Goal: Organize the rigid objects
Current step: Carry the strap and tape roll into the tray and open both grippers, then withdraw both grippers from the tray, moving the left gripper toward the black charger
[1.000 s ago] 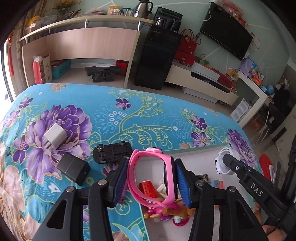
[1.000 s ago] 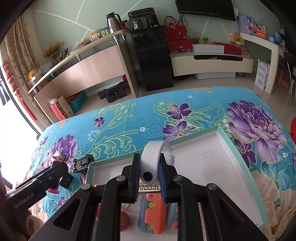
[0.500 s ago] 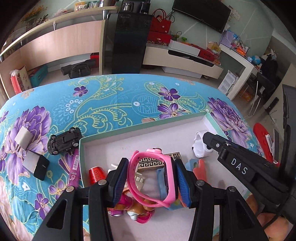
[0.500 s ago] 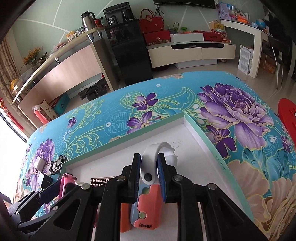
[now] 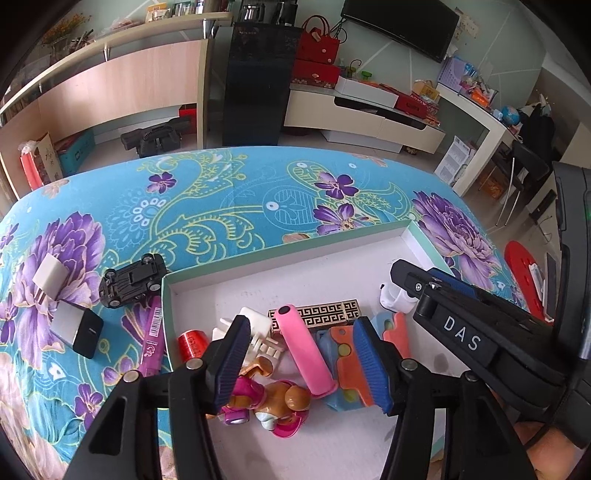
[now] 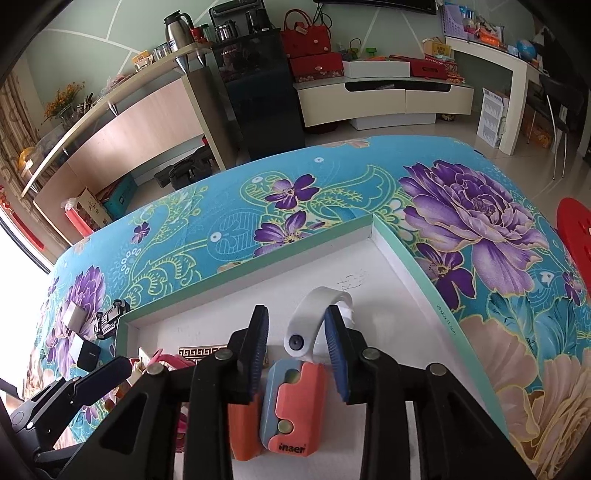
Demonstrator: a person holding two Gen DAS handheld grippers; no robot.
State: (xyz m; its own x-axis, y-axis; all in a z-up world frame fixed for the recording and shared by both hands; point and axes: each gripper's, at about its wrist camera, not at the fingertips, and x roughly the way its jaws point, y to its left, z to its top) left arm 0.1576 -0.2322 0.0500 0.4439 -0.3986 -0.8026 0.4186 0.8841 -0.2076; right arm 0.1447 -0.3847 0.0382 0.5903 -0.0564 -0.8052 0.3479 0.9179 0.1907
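Left wrist view: the left gripper (image 5: 303, 362) is opening, its pads clear of the pink watch (image 5: 304, 350) now lying among toys in the box (image 5: 280, 258). The right gripper (image 6: 297, 354) is opening too, the white clip (image 6: 314, 325) resting free between its pads.

Home living room: wall TV (image 5: 400, 26), low media cabinet (image 6: 384, 101), floral-clothed table (image 5: 221, 199).

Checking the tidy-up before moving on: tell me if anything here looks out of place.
The toy car lies upside down on the cloth outside the box, wheels up. Beside it, two chargers and a purple pen are also still outside, while the other small things sit in the box.
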